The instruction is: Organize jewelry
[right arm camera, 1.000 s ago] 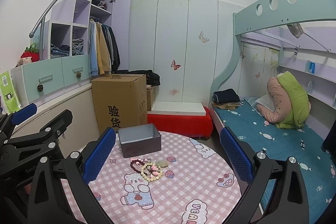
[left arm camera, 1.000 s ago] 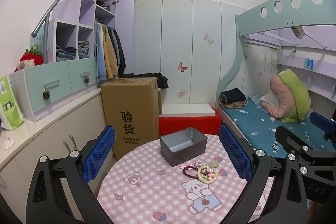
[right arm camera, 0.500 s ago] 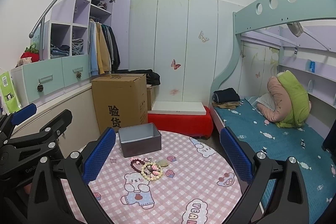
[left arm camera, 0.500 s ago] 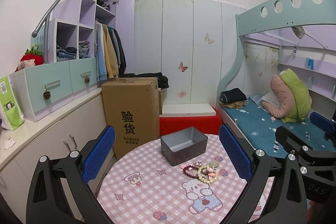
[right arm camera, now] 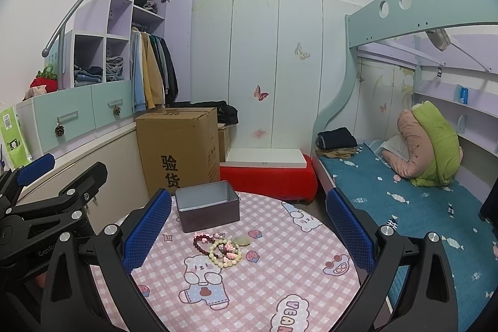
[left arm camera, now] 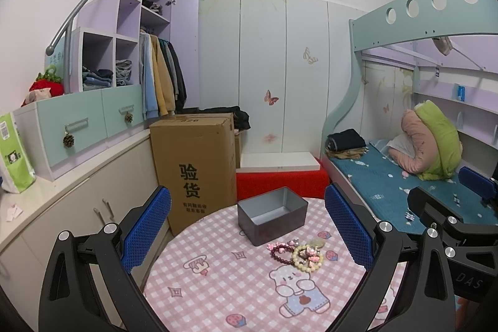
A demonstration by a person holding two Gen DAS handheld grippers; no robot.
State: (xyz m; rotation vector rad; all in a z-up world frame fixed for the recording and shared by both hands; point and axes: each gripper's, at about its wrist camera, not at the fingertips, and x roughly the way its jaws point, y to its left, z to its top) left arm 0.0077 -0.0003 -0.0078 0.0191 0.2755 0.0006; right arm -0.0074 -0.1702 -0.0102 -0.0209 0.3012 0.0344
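Both tongs (left arm camera: pixel 247 234) (right arm camera: pixel 249 234) have black frames, silver screws and 2 blue textured pads (left arm camera: pixel 146 227).

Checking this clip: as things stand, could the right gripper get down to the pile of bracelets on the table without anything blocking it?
Probably yes. The right gripper is open and empty, with the bracelets lying loose on the table ahead of it. The tin box sits behind them, and the left gripper is off to the side.

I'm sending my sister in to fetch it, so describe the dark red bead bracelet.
On the round table with the pink checked cloth, a small jewelry heap lies before the open grey tin. The dark red bracelet sits at its left edge, darker than the cream-bead bracelet beside it.
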